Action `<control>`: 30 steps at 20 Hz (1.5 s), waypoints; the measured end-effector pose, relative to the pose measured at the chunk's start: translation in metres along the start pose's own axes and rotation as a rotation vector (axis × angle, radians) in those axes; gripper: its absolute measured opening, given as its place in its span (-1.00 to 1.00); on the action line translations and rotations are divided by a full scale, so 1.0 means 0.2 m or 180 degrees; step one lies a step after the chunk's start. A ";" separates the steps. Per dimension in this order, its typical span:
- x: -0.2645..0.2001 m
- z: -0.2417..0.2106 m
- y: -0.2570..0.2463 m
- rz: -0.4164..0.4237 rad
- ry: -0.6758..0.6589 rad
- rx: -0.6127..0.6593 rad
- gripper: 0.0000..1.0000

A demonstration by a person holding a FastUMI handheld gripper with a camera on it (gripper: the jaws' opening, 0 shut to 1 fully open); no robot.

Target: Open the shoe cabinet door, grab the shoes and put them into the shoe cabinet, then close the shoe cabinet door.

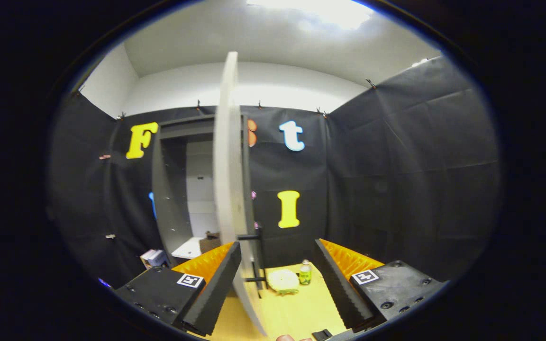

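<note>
Between the two fingers of the gripper (277, 289), in the gripper view, stands the shoe cabinet door (228, 180), swung open and seen edge-on. Its long axis runs upright, from the wooden floor (296, 312) up past the top of the cabinet. The pale edge lies just inside the left finger (216, 289); whether that finger touches the door cannot be told. The right finger (337, 284) stands well apart from the door, with bare floor between them. The gripper is released: its fingers are spread wide and press on nothing.

One dark bar handle (254, 258) is mounted on the right-hand face of the door, upright like the door itself, just ahead of the fingers.

The shoe cabinet (173, 189), one in number, lies beyond the left finger and to the left of the door. Its opening faces the camera; a pale back panel and a white shelf (190, 247) show inside. A brown object (210, 244), too small to identify, sits at the shelf's right end.

On the floor, beyond and between the fingers, lie one pale rounded item (283, 280), possibly a shoe, and beside it one small green bottle (305, 273), standing upright. One small box (153, 258) rests left of the cabinet's base.
</note>
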State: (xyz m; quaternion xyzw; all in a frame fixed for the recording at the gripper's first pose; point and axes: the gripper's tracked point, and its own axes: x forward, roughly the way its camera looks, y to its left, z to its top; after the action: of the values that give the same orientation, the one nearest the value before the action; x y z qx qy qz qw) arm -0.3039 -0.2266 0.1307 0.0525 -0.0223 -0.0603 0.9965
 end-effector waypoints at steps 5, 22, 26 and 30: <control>0.21 -0.19 -0.14 -0.0123 0.0254 -0.0003 0.95; 0.19 -0.26 0.55 0.0201 0.0364 -0.0051 0.95; 0.22 -0.29 0.82 0.0418 0.0355 -0.0033 0.95; 0.31 -0.33 1.06 0.0634 0.0410 0.0087 0.95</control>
State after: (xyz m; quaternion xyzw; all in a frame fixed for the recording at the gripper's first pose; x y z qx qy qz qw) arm -0.2142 -0.0182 0.0894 0.0673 0.0359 0.0428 0.9962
